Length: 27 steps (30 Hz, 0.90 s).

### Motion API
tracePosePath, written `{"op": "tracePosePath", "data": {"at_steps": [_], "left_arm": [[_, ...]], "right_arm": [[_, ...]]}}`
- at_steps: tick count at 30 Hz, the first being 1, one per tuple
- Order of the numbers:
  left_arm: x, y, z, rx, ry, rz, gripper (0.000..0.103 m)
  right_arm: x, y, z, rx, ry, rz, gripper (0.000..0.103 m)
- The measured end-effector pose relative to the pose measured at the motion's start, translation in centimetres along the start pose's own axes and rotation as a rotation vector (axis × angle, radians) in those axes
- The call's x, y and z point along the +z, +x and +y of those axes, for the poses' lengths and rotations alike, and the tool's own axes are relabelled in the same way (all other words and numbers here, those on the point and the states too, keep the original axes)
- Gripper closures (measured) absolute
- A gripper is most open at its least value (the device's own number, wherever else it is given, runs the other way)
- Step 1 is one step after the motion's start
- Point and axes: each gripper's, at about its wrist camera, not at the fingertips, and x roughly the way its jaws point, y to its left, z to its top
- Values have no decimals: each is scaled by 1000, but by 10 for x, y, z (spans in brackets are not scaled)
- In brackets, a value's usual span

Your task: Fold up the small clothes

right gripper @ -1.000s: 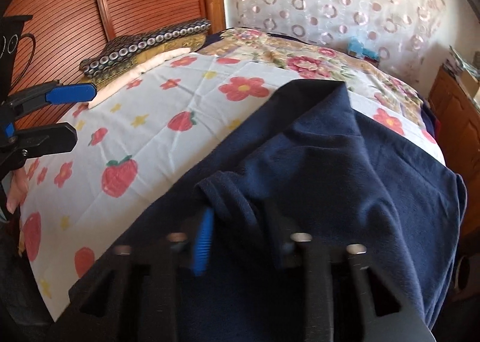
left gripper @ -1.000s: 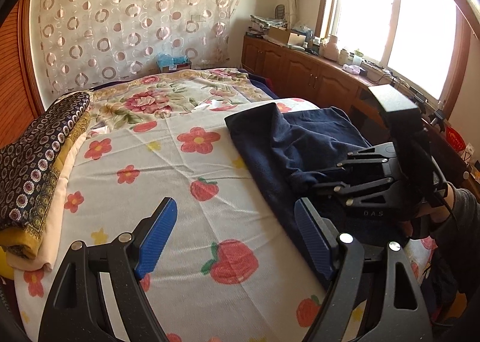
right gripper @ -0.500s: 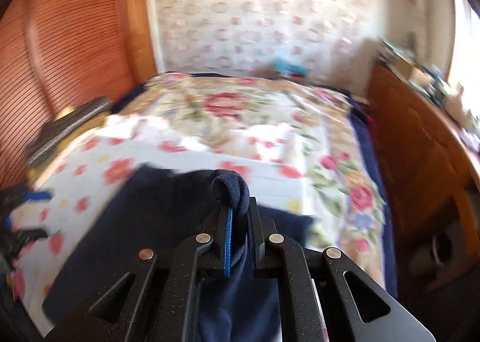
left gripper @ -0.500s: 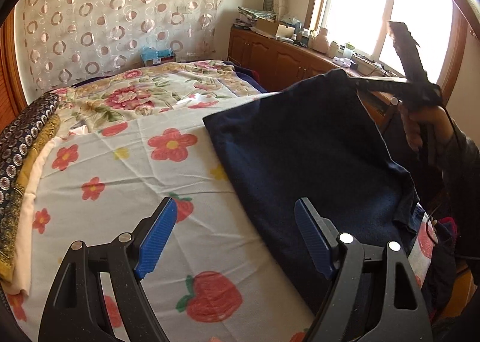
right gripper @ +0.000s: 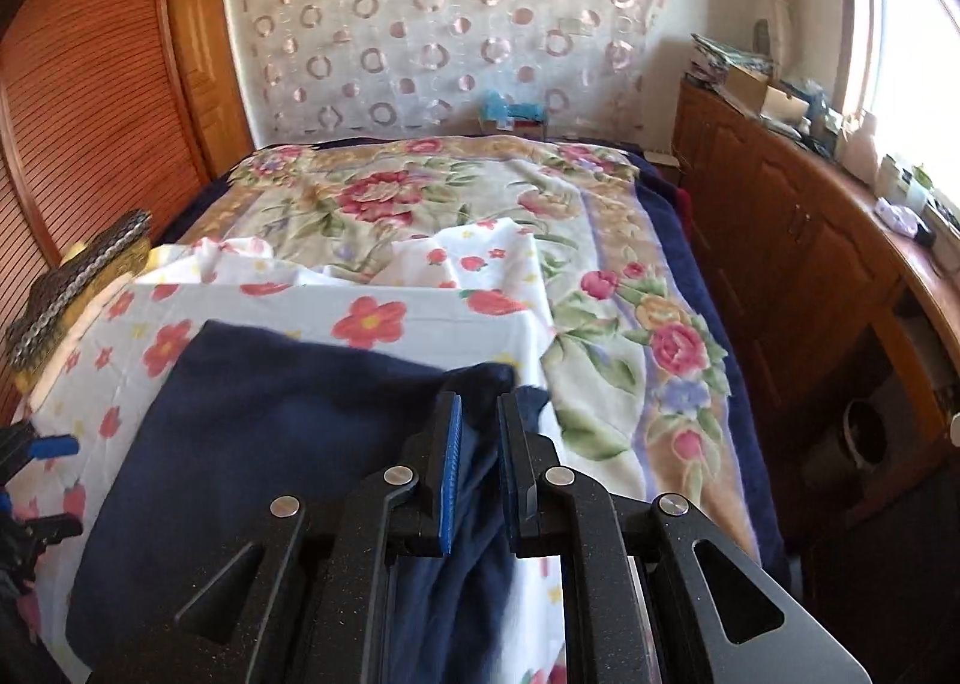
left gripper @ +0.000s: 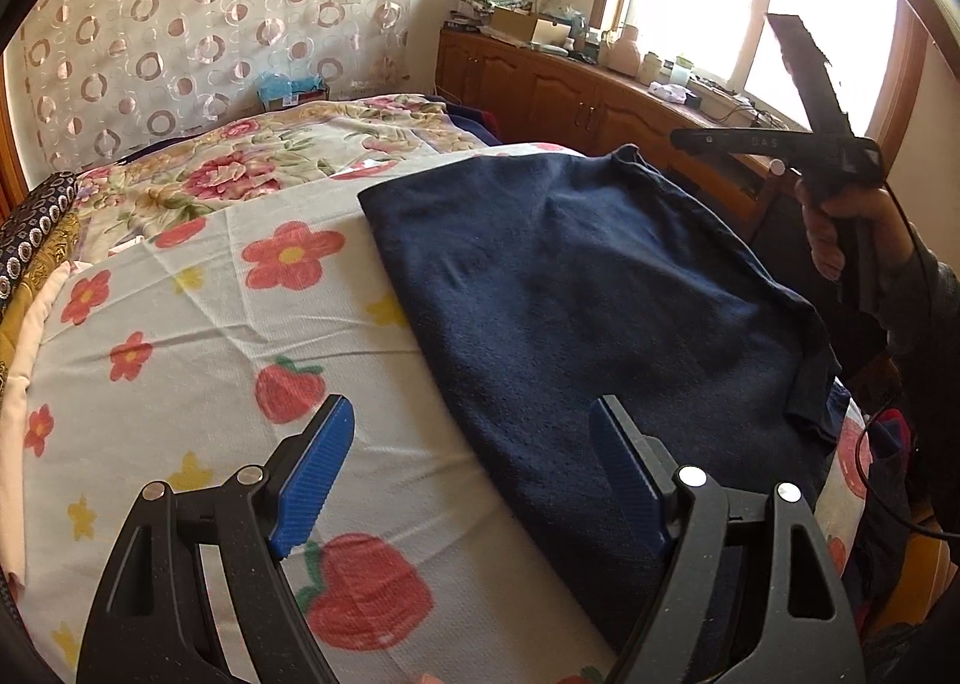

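Note:
A navy garment (left gripper: 570, 294) lies spread over the right half of the strawberry-print sheet (left gripper: 198, 324). In the right wrist view the same navy garment (right gripper: 270, 414) has a corner standing up between the blue pads of my right gripper (right gripper: 477, 402). The cloth fills the narrow gap, and the jaws are opening slightly. The left wrist view shows my right gripper (left gripper: 675, 135) held in a hand at the garment's far right corner. My left gripper (left gripper: 471, 408) hovers open over the garment's near left edge, nothing between its fingers.
A floral blanket (right gripper: 390, 198) covers the far half of the bed. Folded patterned bedding (left gripper: 36, 228) is stacked at the left edge. A wooden cabinet (right gripper: 798, 240) with clutter on top runs along the right under the window. A slatted wooden wardrobe (right gripper: 90, 84) stands left.
My right gripper took a bunched fold of the navy garment, lifted it and carried it right, so the garment now lies spread out. My left gripper drifted forward and slightly down, still open.

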Motion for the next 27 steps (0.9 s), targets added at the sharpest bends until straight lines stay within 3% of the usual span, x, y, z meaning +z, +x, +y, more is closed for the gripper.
{"op": "tracePosePath", "data": {"at_steps": [7,12,20,27], "left_arm": [[-7,-9,-16,-8,30,-3,22],[-17,-19,-26,-18,32,-12,22],[-36,-24,-39,-21,40,1,22],[-45,-32,-47,1,39,-10,22]], "right_arm": [[-40,-34,16,48,-44,-22,78],[-81,-69,32,65,-71,-16,75],[-133,-94,56,140,-88,51,67],[-150,-105,55,103,-120,62,63]]}}
